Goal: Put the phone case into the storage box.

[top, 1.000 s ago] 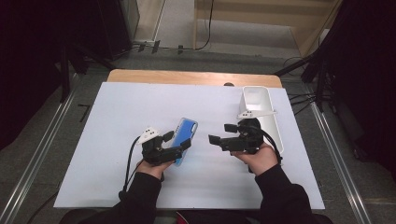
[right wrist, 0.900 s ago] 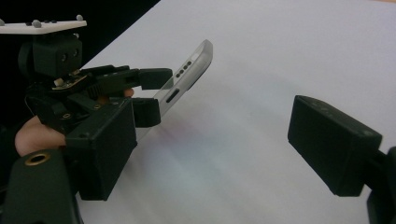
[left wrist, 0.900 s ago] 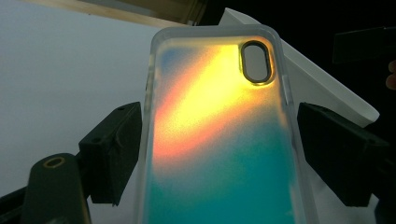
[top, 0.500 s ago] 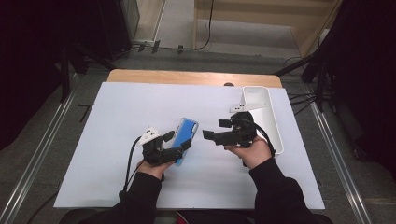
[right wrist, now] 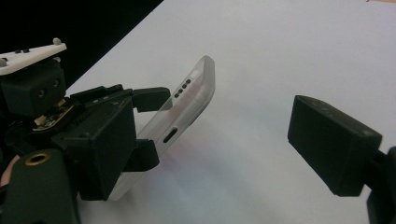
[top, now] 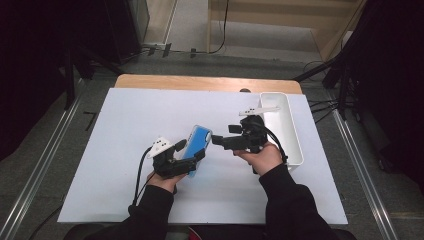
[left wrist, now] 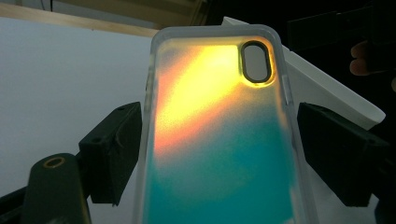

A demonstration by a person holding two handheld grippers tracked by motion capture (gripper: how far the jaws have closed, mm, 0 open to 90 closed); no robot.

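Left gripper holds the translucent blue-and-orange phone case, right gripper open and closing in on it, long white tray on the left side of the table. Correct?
One error: the long white tray sits on the right side of the table, beside the right gripper, as the high view shows. The rest stands: the left gripper holds the translucent blue-and-orange phone case, and the right gripper is open near it.

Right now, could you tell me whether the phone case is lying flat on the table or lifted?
Lifted and tilted: the left gripper holds the phone case with its far end raised.
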